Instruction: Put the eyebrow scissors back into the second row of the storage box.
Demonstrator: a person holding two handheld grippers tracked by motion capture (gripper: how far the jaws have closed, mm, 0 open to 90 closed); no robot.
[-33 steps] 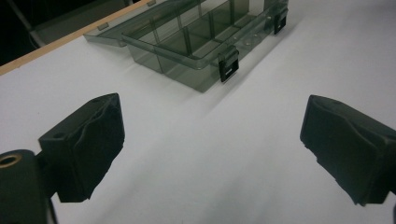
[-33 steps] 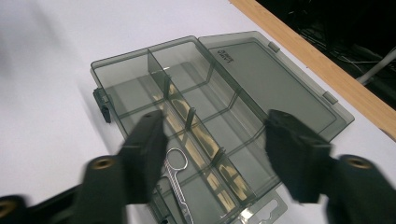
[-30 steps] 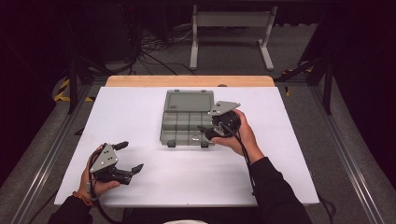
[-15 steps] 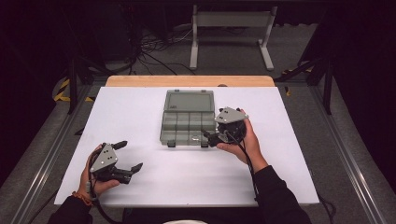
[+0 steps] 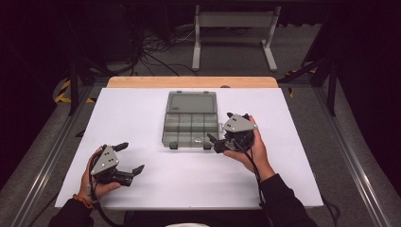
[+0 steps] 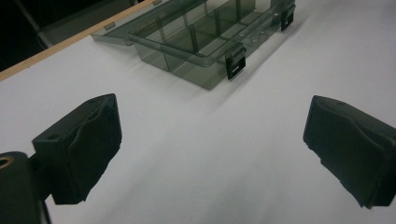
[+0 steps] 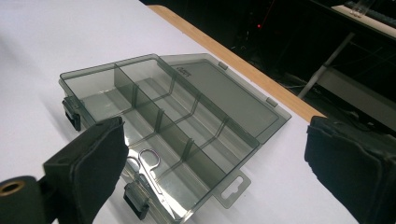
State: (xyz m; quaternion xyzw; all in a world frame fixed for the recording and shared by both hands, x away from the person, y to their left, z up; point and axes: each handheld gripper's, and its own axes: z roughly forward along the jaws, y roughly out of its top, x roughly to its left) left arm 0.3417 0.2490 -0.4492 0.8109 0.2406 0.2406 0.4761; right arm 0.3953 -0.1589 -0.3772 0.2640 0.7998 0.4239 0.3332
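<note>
At frame centre the compartment box (image 5: 190, 125) lies open, a metal clip (image 7: 148, 163) already in one compartment. The right hand-held gripper (image 5: 222, 135) hovers beside it, jaws apart and empty; the left hand-held gripper (image 5: 128, 158), lower left, also gapes. Closing likely remains.

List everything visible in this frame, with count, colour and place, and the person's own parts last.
Clear grey plastic compartment box: one, lid open flat toward the far edge, at the table's middle.
Small silver wire clip: one, inside a near compartment of the box, by the right gripper.
Black latches: two, on the box's near wall.
White table sheet: one, covering the table.
Wooden table edge: one, light brown, far side.
Grey metal stand: one, on the floor behind the table.
Left gripper: black, open, near-left on the sheet.
Right gripper: black, open, at the box's near-right corner.
</note>
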